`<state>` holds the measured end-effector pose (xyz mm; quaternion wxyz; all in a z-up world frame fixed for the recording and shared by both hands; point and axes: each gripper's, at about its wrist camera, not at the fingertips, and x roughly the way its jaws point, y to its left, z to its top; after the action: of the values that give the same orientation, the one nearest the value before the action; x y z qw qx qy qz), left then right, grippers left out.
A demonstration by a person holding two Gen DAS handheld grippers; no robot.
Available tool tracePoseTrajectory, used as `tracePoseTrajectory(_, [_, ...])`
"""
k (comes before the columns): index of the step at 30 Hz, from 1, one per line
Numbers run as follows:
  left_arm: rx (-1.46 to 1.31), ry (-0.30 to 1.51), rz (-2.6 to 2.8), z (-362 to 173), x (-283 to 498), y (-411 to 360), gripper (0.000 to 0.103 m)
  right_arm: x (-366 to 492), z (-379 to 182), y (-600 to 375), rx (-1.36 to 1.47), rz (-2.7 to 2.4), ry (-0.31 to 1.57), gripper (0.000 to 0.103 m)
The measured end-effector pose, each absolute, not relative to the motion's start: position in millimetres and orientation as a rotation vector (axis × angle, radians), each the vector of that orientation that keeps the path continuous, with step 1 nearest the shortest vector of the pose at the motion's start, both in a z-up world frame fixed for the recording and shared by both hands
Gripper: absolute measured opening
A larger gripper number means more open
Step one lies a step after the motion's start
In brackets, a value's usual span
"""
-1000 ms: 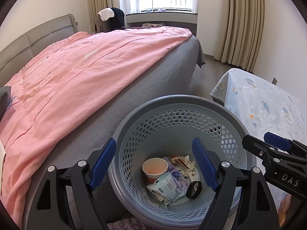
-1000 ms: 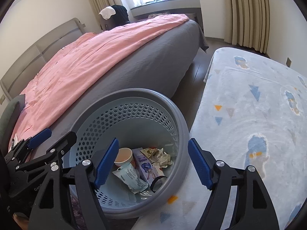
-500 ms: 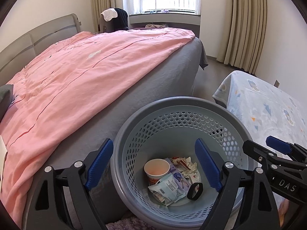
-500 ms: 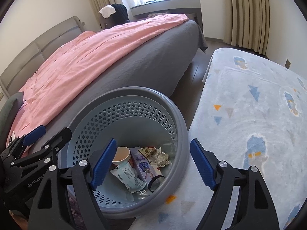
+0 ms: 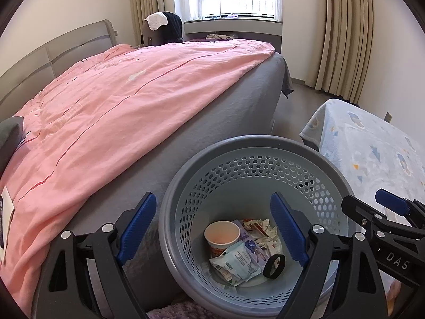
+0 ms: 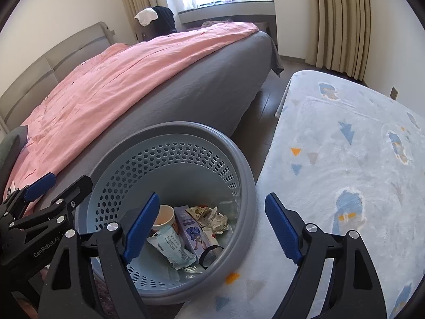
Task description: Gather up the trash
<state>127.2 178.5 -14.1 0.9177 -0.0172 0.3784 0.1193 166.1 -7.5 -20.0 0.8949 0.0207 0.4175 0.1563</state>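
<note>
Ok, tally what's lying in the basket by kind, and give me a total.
In the basket:
Paper cup: 1
Sealed packet: 1
Purple carton: 1
Crumpled wrapper: 1
Black ring: 1
Total: 5 that can be told apart; scraps underneath are too hidden to count.

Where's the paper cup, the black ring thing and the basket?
paper cup [image 5: 221,232], left wrist view, on its open mouth.
black ring [image 5: 274,263], left wrist view, on its band.
basket [image 6: 239,164], right wrist view, on its grey rim.
</note>
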Motion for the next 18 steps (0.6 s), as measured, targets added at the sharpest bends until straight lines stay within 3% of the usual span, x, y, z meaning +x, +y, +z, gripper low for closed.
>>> tracePoseTrajectory(18, [-0.035, 0.771, 0.264, -12.6, 126.9, 180.4, 0.084, 163.9, -16.7, -4.9, 0.016, 0.305, 0.85, 0.08])
